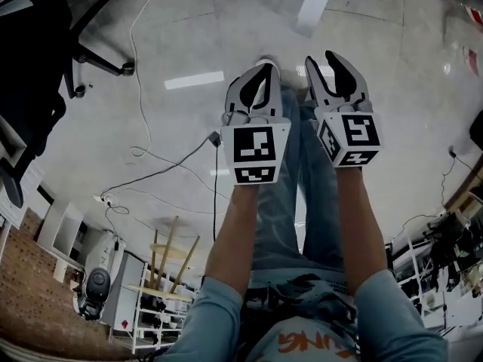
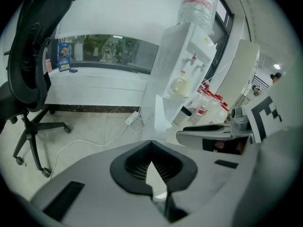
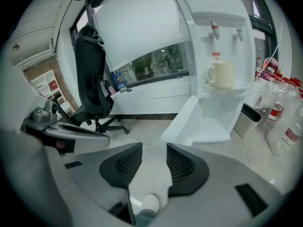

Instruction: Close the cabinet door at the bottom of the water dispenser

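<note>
Head view: two hand-held grippers side by side above a pale glossy tiled floor (image 1: 173, 44), each carried on a bare forearm and each bearing a cube of square markers. Below them are the person's blue-jeaned legs (image 1: 290, 202).

Left gripper (image 2: 151, 145): the fingers are pressed together at their tips, with nothing between them; only floor shows through the gap behind the tips.

Right gripper (image 3: 154, 164): the fingers are spread, with nothing between them; floor and the toe of a light shoe (image 3: 149, 205) show through the gap.

Task object: the tall white water dispenser (image 3: 218, 37) stands on the floor against the wall below a long window, ahead of both grippers and well apart from them. Its white bottom cabinet door (image 3: 182, 119) stands open, swung out to the left of the white lower compartment (image 3: 220, 122) as the right gripper view shows it. Neither gripper touches it. A cream mug (image 3: 220, 74) sits on the dispenser's tray beneath the two taps, and in the left gripper view a clear water bottle (image 2: 199, 8) is seated on top.

Surroundings: a black wheeled office chair (image 3: 92, 79) stands left of the dispenser. A small grey bin (image 3: 246, 119) stands just right of it, and clear plastic bottles with red caps (image 3: 284, 112) are grouped beyond the bin. A white power strip (image 2: 132, 118) and its cable lie on the floor near the dispenser's base.
</note>
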Available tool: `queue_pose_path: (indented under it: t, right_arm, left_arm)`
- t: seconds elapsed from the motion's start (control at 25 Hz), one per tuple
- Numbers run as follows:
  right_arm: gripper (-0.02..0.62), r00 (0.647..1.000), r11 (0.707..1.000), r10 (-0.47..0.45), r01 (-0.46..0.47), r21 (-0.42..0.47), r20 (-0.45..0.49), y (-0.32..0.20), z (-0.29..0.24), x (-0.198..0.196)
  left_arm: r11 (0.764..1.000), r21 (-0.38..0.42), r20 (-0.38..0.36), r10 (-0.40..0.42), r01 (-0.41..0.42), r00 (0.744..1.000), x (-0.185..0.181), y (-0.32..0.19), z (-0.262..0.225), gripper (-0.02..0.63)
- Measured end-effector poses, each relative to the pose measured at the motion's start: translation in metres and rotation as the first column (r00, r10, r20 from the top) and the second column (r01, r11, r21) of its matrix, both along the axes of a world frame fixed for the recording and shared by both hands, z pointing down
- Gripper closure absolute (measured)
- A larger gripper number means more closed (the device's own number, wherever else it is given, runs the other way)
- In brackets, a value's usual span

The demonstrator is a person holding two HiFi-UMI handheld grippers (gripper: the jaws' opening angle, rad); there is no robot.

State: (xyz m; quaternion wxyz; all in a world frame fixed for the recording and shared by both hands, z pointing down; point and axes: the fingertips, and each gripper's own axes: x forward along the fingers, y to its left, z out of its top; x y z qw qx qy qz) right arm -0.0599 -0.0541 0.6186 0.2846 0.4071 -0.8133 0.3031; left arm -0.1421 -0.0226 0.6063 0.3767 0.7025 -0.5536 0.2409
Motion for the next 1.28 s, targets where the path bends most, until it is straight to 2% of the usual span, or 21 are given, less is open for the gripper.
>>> queue_pose_path:
  t: [0.36,0.88,1.28]
  right_arm:
    - [0.351,0.994,0.996,0.080,-0.083,-0.039,-0.074,-0.037,0.055,-0.016]
    - [0.350,0.976,0.972,0.177,-0.194,-0.135,-0.128,-0.047,0.095,-0.019]
    - [0.354,0.983,0.978,0.156,-0.167,-0.128,-0.097,-0.047,0.097,-0.010]
  left_arm:
    - [0.999,-0.009,-0.007,-0.036,0.036,0.999,-0.027,-0.022,0.034,0.598]
    - [0.996,-0.028,-0.030,-0.080,0.080,0.996,-0.049,-0.040,0.055,0.598]
    - [0.997,-0.009,0.009,-0.072,0.072,0.997,-0.029,-0.046,0.067,0.598]
